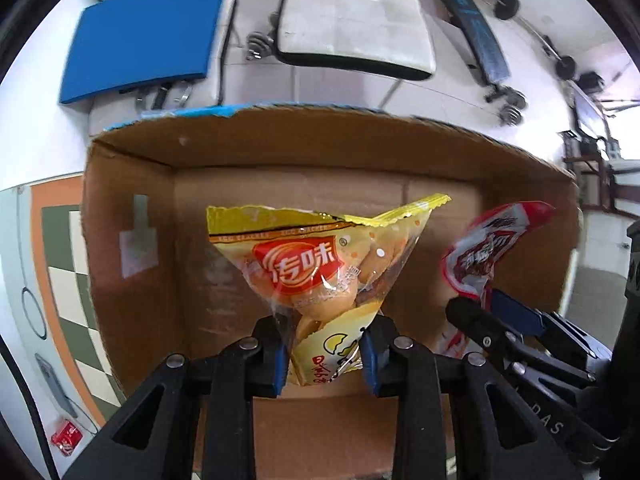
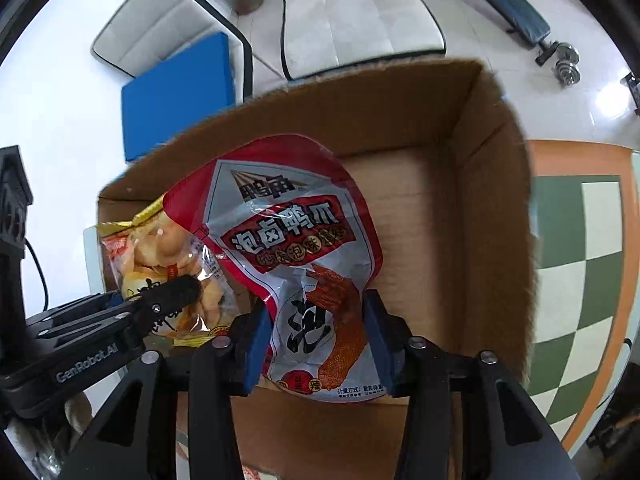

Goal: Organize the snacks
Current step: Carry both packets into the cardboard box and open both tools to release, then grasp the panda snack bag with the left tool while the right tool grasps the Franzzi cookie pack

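Observation:
My left gripper [image 1: 325, 354] is shut on a yellow egg-cracker bag [image 1: 316, 268] and holds it over the open cardboard box [image 1: 132, 240]. My right gripper [image 2: 316, 344] is shut on a red and white duck-claw snack pouch [image 2: 288, 232], also above the box [image 2: 492, 216]. The two grippers are side by side. The right gripper [image 1: 476, 312] with its red pouch [image 1: 488, 248] shows at the right of the left wrist view. The left gripper [image 2: 176, 292] with the yellow bag [image 2: 160, 252] shows at the left of the right wrist view. The box floor looks bare.
The box sits on a green and white checkered mat with an orange border [image 2: 580, 240]. A small red packet [image 1: 66, 438] lies on the table at lower left. Beyond are white chairs [image 1: 352, 20], a blue pad [image 1: 140, 36] and dumbbells on the floor [image 2: 568, 68].

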Motion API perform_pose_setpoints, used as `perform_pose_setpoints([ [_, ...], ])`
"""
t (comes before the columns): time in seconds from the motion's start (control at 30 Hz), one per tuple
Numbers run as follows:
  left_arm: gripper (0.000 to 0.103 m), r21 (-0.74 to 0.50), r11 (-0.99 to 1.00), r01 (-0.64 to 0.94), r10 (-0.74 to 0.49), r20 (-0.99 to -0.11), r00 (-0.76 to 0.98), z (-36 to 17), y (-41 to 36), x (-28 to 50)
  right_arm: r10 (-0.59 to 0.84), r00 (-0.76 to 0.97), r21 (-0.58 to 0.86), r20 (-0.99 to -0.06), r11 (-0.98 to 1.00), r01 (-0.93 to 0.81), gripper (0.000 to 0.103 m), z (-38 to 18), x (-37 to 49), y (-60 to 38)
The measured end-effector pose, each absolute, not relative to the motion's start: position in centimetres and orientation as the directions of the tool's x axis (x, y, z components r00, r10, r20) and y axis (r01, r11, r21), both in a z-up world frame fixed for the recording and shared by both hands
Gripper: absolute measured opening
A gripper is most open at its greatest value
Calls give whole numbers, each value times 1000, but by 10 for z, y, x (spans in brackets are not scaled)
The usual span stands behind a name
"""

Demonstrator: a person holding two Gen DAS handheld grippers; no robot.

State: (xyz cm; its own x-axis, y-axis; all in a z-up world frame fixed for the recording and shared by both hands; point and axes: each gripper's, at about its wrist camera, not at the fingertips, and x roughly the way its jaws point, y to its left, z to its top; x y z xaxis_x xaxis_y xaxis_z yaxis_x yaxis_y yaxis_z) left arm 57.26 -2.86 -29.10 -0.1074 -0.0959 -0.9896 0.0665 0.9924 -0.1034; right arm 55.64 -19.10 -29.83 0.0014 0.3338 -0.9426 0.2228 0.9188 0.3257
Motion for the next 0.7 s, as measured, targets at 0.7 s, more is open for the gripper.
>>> perform_pose_setpoints([
  [0.7,67,-140,986,85,-147,-986,80,-212,-18,510,240,60,246,-969,963,107,83,-253,521,-189],
])
